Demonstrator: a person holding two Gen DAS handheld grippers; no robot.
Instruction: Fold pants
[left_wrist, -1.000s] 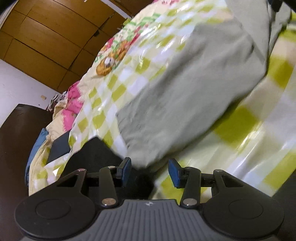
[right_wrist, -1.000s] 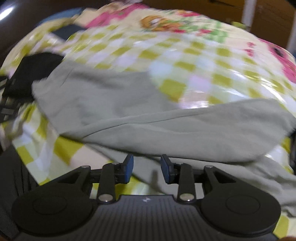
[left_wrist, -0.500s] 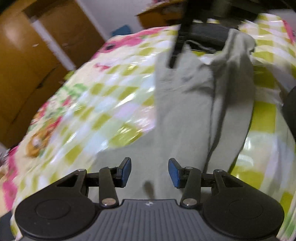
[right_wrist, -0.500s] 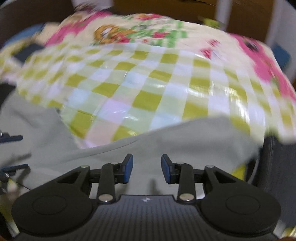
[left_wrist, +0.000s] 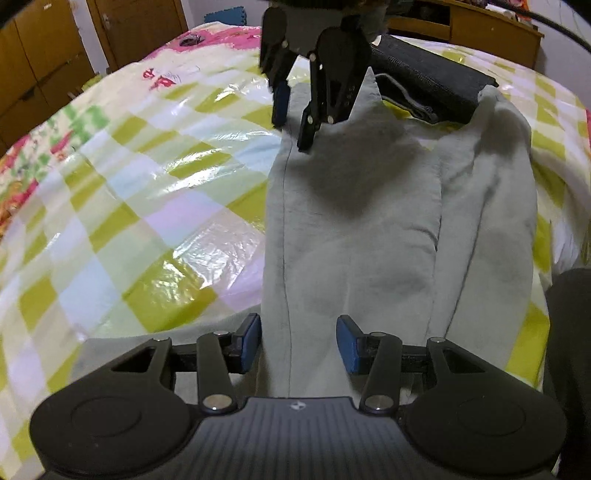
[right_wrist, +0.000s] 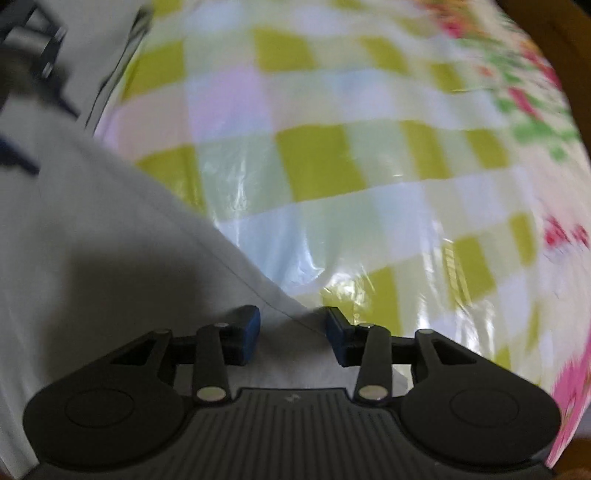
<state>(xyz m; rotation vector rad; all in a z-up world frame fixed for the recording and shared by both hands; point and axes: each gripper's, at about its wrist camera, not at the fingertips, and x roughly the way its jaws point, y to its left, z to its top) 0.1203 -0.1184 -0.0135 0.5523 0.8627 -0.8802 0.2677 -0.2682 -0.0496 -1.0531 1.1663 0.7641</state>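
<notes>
Dim, glare-streaked, blurred fisheye views

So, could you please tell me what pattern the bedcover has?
The bedcover has yellow-green and white checks with floral edges, clearest in the left wrist view.

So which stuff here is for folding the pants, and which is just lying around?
For the job:
- grey pants
- left gripper, fingers apart over the pants
- right gripper, fingers apart at the pants' edge

Just lying about:
- checked bed cover
- dark folded cloth
- wooden wardrobe
</notes>
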